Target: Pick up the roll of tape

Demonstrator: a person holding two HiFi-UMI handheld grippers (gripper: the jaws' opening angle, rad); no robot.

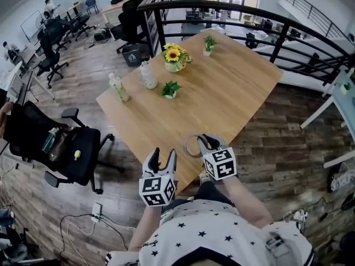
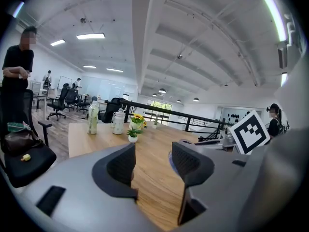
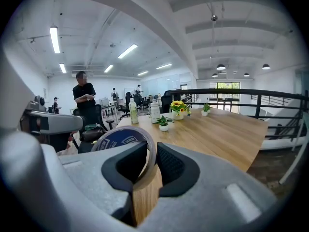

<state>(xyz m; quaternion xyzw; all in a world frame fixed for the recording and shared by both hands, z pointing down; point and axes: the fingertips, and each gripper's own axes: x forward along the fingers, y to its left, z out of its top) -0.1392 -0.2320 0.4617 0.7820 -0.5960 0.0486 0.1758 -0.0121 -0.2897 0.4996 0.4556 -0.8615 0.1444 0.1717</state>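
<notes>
Currently the right gripper (image 3: pixel 150 158) is clamped on the roll of tape (image 3: pixel 118 138). One jaw sits inside the ring and one outside, so they pinch only the thin wall. The roll is at the near edge of the wooden table (image 1: pixel 233 87). The left gripper (image 2: pixel 152 161) hangs just beside it, jaws apart with nothing between them. Risk noted: a hold on so narrow a band may let the roll pivot or slide out. This close to the edge, it would likely fall to the floor.

Open office, wooden table (image 1: pixel 222 93), black railing (image 1: pixel 233 9).
</notes>
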